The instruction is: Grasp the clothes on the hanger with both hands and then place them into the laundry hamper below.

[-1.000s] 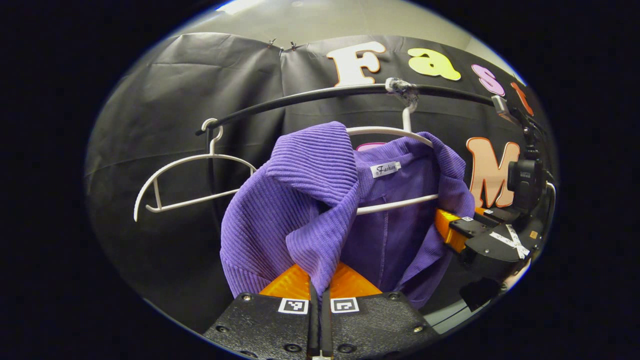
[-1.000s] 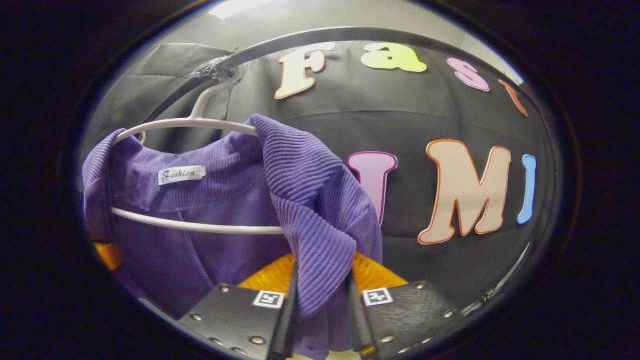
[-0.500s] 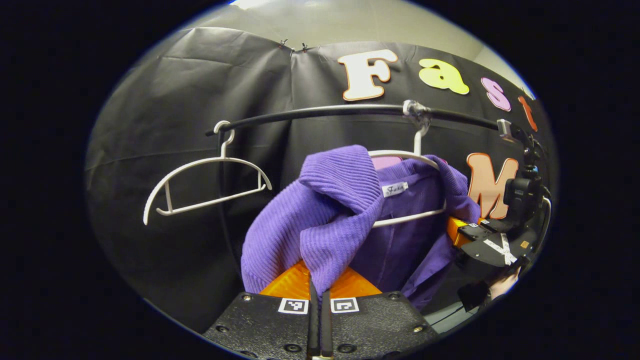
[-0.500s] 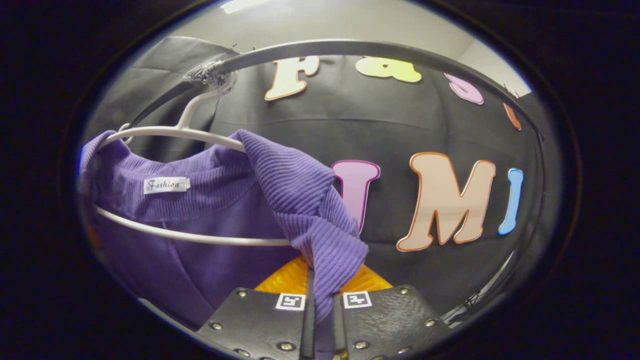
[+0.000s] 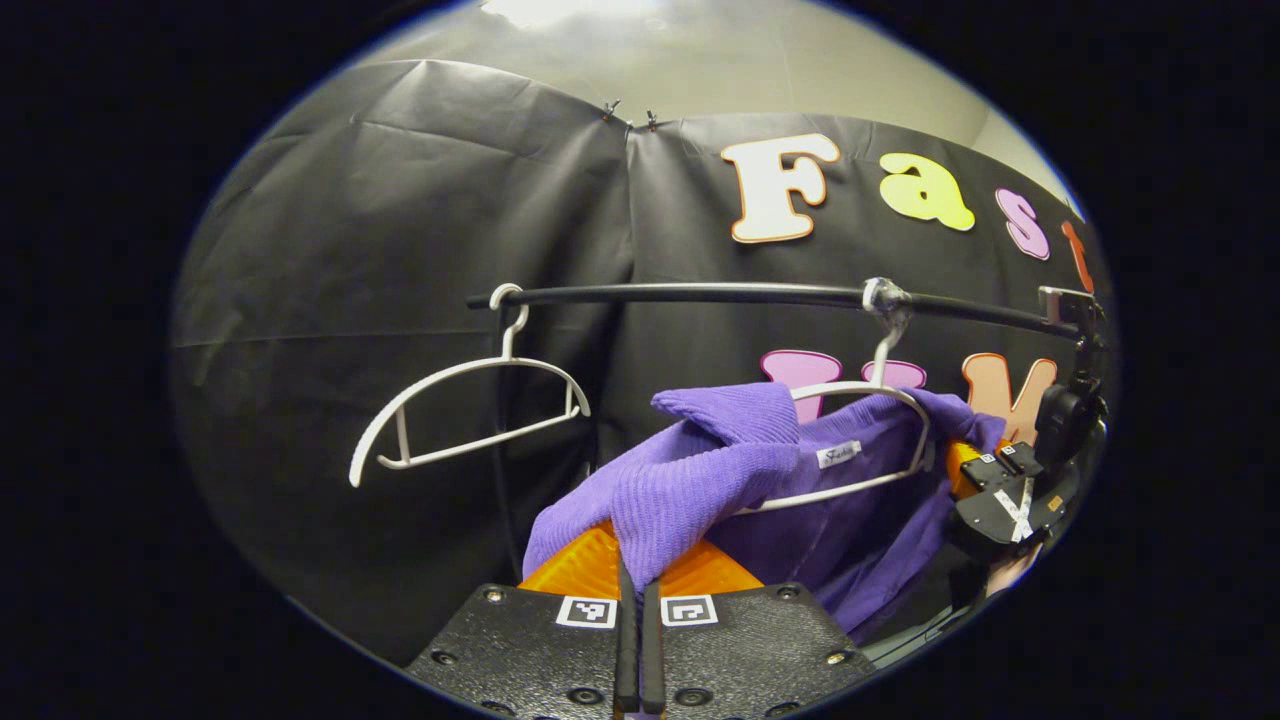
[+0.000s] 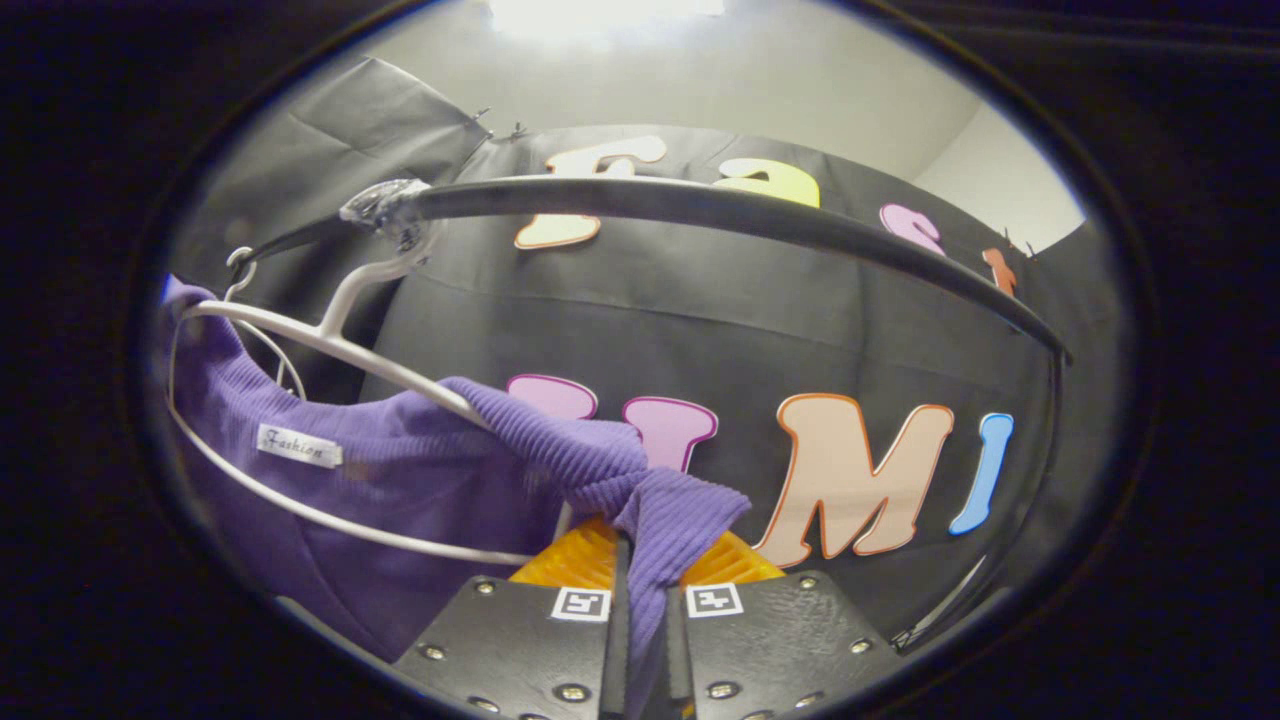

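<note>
A purple ribbed top point(image 5: 690, 480) hangs on a white hanger point(image 5: 860, 440) hooked to a black rail point(image 5: 700, 293). My left gripper point(image 5: 638, 600) is shut on one shoulder of the top, pulling the cloth toward me off the hanger's end. In the right gripper view the same purple top point(image 6: 420, 470) drapes over the white hanger point(image 6: 330, 345), and my right gripper point(image 6: 643, 610) is shut on its other shoulder fold. The right gripper point(image 5: 1000, 490) also appears far right in the left gripper view, behind the garment.
An empty white hanger point(image 5: 465, 410) hangs at the left end of the rail. The black rail point(image 6: 720, 210) arcs overhead in the right gripper view. The black cloth wall stands close behind the rail.
Both grippers have pulled back and down from the rail, drawing the top's shoulders off the hanger ends. The right gripper went from loosely around the cloth to shut on it.
</note>
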The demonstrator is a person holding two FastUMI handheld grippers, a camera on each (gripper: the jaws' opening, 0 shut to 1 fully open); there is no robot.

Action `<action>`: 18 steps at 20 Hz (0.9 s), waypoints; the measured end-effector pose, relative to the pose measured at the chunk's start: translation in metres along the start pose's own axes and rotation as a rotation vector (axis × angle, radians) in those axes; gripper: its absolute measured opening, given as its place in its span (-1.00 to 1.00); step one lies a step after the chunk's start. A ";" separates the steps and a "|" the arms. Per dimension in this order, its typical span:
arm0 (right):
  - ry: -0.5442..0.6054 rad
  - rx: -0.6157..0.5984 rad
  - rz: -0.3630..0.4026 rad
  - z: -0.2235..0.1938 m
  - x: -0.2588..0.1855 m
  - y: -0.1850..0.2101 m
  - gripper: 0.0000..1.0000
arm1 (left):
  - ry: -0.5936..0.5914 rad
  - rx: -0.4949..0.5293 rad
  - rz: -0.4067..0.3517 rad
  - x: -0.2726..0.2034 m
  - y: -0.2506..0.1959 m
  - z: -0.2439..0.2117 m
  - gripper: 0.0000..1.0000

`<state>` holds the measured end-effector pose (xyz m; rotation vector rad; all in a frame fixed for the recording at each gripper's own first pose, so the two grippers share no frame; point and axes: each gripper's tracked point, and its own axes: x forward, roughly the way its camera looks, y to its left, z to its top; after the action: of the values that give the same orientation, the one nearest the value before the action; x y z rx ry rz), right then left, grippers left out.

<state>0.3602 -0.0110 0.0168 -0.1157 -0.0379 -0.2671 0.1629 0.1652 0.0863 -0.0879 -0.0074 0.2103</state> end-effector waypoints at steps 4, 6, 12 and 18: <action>-0.018 -0.003 -0.020 0.007 0.007 -0.010 -0.73 | -0.028 -0.033 -0.008 -0.003 0.003 0.017 -0.99; -0.027 -0.008 -0.030 0.009 0.010 -0.015 -0.73 | -0.045 -0.043 0.010 -0.002 0.011 0.027 -0.92; -0.048 0.001 -0.032 0.017 0.020 -0.019 -0.73 | -0.088 -0.044 0.095 0.006 0.046 0.045 -0.96; -0.058 0.006 -0.008 0.020 0.026 -0.012 -0.73 | -0.100 0.010 0.136 0.028 0.071 0.037 -0.96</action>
<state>0.3817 -0.0269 0.0398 -0.1169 -0.0971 -0.2714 0.1747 0.2434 0.1172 -0.0678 -0.1003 0.3509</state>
